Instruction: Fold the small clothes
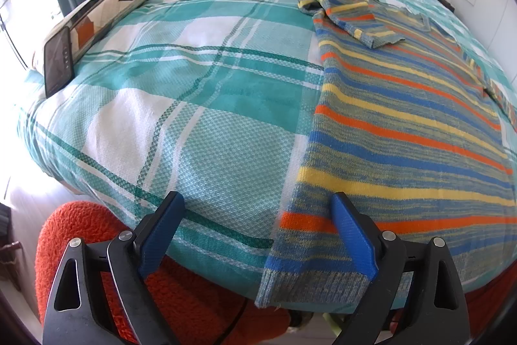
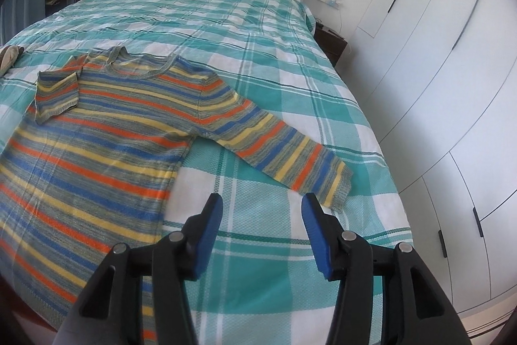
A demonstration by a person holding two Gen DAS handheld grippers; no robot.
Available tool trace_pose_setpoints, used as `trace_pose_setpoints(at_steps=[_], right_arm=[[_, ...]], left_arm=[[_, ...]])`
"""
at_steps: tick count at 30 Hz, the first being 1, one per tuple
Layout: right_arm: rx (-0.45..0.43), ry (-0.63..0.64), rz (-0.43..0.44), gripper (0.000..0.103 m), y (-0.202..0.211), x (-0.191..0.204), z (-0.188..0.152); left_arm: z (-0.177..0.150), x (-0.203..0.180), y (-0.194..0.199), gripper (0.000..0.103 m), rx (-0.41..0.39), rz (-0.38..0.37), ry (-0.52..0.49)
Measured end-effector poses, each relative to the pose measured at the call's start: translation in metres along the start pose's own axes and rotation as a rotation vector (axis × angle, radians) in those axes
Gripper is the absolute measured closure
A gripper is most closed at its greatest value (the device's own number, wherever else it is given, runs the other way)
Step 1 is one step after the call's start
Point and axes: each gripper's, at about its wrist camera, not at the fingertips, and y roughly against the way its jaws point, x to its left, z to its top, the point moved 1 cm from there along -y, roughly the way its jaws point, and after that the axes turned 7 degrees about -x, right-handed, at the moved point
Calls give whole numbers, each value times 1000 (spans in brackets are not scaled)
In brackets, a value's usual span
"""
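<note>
Folding the striped sweater (image 2: 106, 131), spread face up on the bed (image 2: 290, 60) over the green plaid cover: one sleeve (image 2: 56, 92) already lies turned in across the chest, the other sleeve (image 2: 284, 147) reaches out straight toward the wardrobe side. Midway through the sleeve step, then. Right claw (image 2: 261, 231) hovers above bare cover, spread about halfway, nothing between its pads, its far pad just short of the cuff (image 2: 339, 186). Left claw (image 1: 258, 235) hangs over the bed's near edge, spread wide and empty; one pad overlaps the hem (image 1: 310, 286) in the view, possibly touching it, hard to tell through the fisheye. Next move calls for bringing the right claw onto the cuff, pinching it, and carrying the sleeve across the body to match the first, keeping the knit flat.
</note>
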Motion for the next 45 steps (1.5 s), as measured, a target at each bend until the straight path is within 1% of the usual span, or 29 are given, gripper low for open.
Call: trace_pose_setpoints(at_steps=[2,5,7,8,11,13,15,17,19,20,21,23,24,25,26,27,28,29,32,33,35,36,37,39,40,42,44,45], right_arm=[[-5,13,-3,48,2,4,2],[-8,28,-7,39,3,10,2],[11,28,22,20,-1,15,-2],[26,20,61,19,-4,20,-7],[69,0,157,18,-5,41,-28],[55,-20,244,18,4,58,-41],[43,-4,303,19,11,76,-53],[43,16,341,18,14,93,-62],[73,29,372,19,9,106,-70],[88,32,386,19,6,112,-73],[94,34,396,19,5,115,-75],[92,49,405,19,4,120,-78],[90,54,405,19,3,121,-80],[90,54,402,19,3,121,-82],[96,49,400,19,2,119,-83],[104,40,400,19,1,117,-85],[114,31,398,19,-1,116,-89],[127,23,393,19,-3,114,-92],[151,8,391,19,-3,109,-100],[155,6,389,19,-2,107,-103],[162,-1,387,19,-3,103,-105],[165,-7,384,19,-4,101,-105],[167,-11,378,19,-5,99,-106],[176,-23,372,19,-9,94,-105],[180,-31,370,19,-10,92,-106],[187,-42,367,19,-11,89,-108],[191,-44,368,19,-11,88,-111],[190,-42,367,19,-11,88,-112]], left_arm=[[0,0,-1,9,2,1,0],[0,-1,-2,8,6,3,-4],[0,-2,-4,7,11,4,-7],[0,-2,-4,7,15,4,-8],[6,-1,1,7,39,-3,-5],[19,-1,18,8,33,-46,0],[45,-8,46,8,-15,-127,-11],[81,-23,78,8,-110,-217,-50],[117,-49,101,6,-208,-287,-132],[133,-66,106,6,-247,-317,-191],[146,-84,104,4,-265,-338,-258],[161,-122,78,4,-247,-367,-402],[166,-140,55,4,-216,-360,-466],[169,-154,29,7,-178,-335,-517],[171,-165,1,12,-147,-299,-553],[171,-173,-24,24,-117,-270,-584],[170,-179,-47,28,-75,-259,-616],[167,-183,-69,28,-39,-244,-644],[155,-183,-108,29,6,-199,-696],[154,-181,-117,35,16,-199,-694],[153,-173,-126,58,35,-237,-643],[155,-168,-127,94,45,-234,-609],[159,-164,-126,100,56,-220,-584],[175,-148,-115,101,69,-275,-477],[188,-134,-106,101,45,-283,-402],[223,-86,-90,101,-5,-301,-193],[251,-22,-84,101,-31,-265,46],[260,13,-86,101,-35,-226,156]])
